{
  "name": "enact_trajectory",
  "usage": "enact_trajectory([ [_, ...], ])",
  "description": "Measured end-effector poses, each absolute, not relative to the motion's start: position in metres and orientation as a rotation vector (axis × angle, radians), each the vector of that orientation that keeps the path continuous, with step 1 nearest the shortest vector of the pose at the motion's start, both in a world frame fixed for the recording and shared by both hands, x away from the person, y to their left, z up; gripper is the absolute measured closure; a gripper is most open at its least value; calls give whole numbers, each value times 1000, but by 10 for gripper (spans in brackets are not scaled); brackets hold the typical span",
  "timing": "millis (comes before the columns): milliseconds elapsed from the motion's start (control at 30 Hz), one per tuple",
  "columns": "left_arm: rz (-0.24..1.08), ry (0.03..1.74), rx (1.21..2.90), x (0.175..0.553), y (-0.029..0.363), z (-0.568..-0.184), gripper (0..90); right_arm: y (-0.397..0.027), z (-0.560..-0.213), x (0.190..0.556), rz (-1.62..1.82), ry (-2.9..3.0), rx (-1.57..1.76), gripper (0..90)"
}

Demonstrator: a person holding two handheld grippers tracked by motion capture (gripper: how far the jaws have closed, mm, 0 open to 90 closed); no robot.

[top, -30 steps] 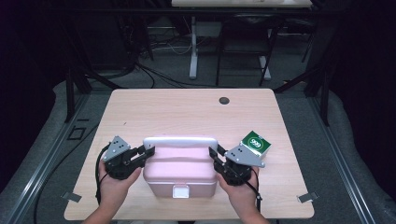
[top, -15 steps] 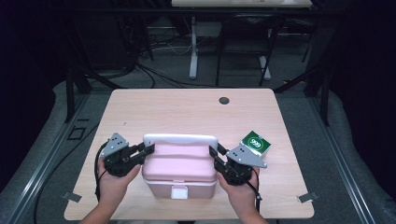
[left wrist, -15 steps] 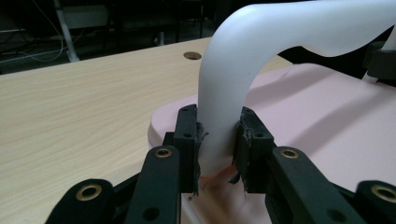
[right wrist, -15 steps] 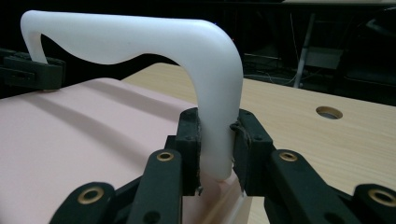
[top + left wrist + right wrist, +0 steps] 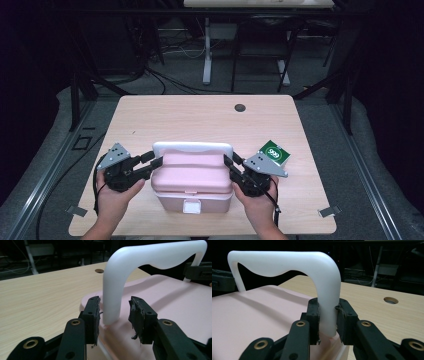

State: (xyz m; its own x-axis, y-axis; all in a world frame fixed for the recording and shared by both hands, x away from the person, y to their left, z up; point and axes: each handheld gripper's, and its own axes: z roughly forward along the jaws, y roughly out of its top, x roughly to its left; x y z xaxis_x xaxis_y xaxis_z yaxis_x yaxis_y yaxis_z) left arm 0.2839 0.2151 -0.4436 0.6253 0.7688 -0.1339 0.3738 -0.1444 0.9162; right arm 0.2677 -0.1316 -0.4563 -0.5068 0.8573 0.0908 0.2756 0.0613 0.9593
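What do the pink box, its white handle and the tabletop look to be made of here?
Pink box: moulded plastic by the look, matt to satin, with smooth rounded edges and soft sheen.
White handle: likely plastic too, smooth, slightly glossy, one seamless curved piece.
Tabletop: light wood-grain surface, matt; the even printed-looking grain suggests laminate rather than solid wood, though that stays uncertain.

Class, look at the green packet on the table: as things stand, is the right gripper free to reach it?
Probably not yet. The right gripper is clamped on the pink box's white handle. The green packet lies close beside it on bare table, so once it lets go the way looks free.
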Motion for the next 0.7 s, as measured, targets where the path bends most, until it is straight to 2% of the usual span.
enact_trajectory([
  [500,483,938,1740,266,240,-437,608,-133,-444,280,1498,1802,1173,736],
  [700,475,948,1753,259,247,-447,667,-133,-440,284,1499,1803,1194,735],
])
